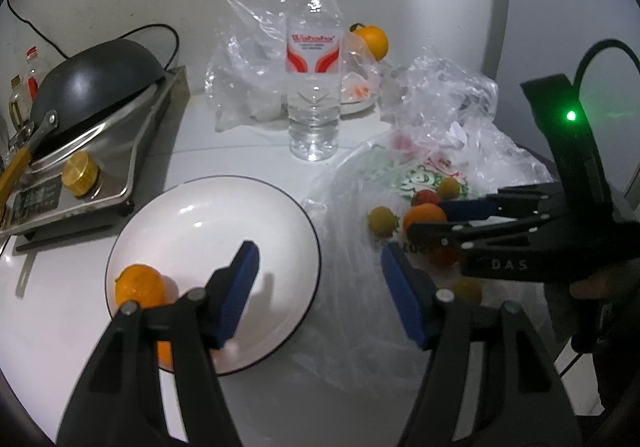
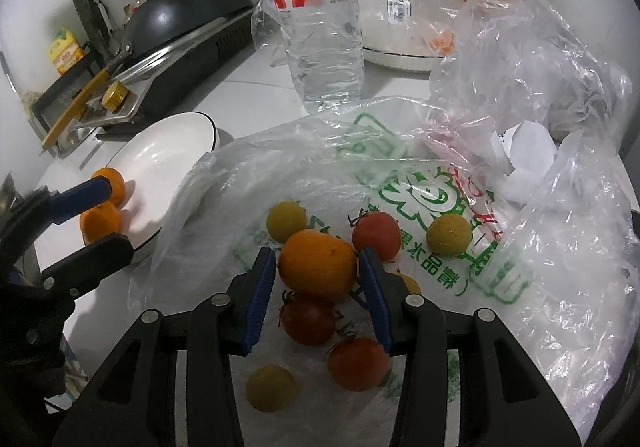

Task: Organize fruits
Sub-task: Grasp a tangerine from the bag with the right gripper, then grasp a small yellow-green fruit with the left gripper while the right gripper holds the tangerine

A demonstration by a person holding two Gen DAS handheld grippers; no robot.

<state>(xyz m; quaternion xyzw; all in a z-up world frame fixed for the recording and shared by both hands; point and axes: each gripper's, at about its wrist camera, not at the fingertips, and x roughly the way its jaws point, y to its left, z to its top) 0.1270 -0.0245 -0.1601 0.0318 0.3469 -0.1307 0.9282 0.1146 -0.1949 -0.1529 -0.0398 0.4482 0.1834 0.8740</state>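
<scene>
A white plate (image 1: 248, 203) holds two oranges (image 1: 140, 285) at its near left edge; both also show in the right wrist view (image 2: 100, 221). My left gripper (image 1: 320, 287) is open and empty above the plate's right rim. My right gripper (image 2: 318, 285) is closing around an orange (image 2: 318, 263) that lies on a printed plastic bag (image 2: 440, 207); the pads sit on either side of it, and I cannot tell if they touch. Red tomatoes (image 2: 308, 317) and yellow tomatoes (image 2: 448, 235) lie around it. In the left wrist view the right gripper (image 1: 424, 217) reaches in from the right.
A water bottle (image 1: 314, 79) stands behind the plate. A gas stove with a black wok (image 1: 96, 83) is at the left. Crumpled clear bags (image 1: 444, 91) and another orange (image 1: 372, 41) on a far plate lie at the back right.
</scene>
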